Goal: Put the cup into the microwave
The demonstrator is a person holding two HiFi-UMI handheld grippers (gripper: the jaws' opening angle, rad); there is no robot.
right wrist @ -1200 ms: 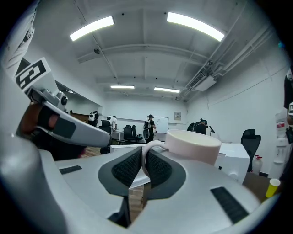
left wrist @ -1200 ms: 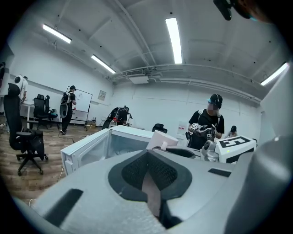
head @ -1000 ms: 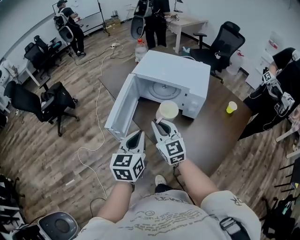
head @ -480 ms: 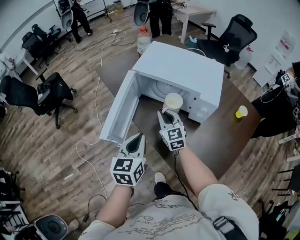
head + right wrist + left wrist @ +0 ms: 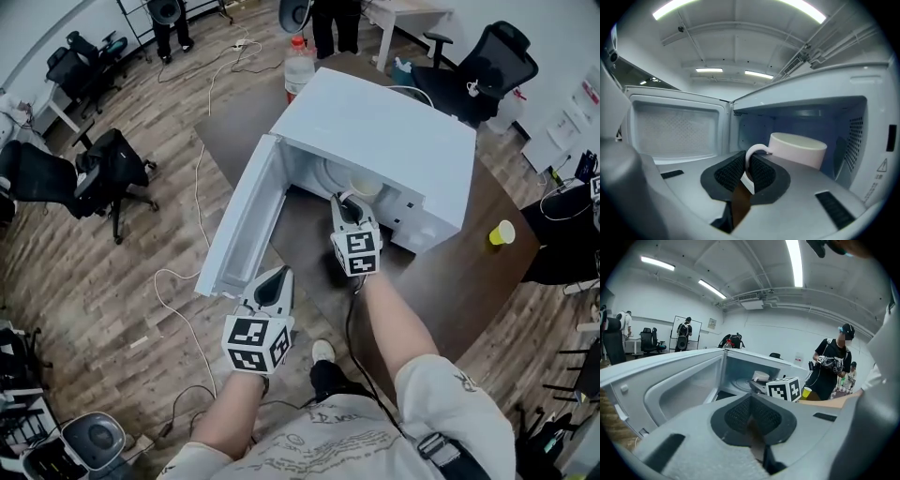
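A white microwave [image 5: 394, 131] stands on the brown table [image 5: 441, 281], its door [image 5: 234, 225] swung open to the left. My right gripper [image 5: 345, 204] reaches into the opening, shut on the handle of a pale cup [image 5: 364, 187]. In the right gripper view the cup [image 5: 797, 150] hangs upright inside the cavity, its handle pinched between the black pads [image 5: 726, 171]. My left gripper [image 5: 274, 278] hovers by the door's near edge, shut and holding nothing. The left gripper view shows the cup [image 5: 761, 376] over the turntable beyond the left gripper [image 5: 751, 416].
A small yellow cup [image 5: 502, 232] sits on the table right of the microwave. A water bottle [image 5: 297, 67] stands behind it. Office chairs [image 5: 112, 173] and a white cable [image 5: 192, 281] are on the wood floor at left. People stand at the back.
My right gripper has carried the cup forward from in front of the microwave into its cavity. My left gripper has shifted a little forward and lower near the open door.
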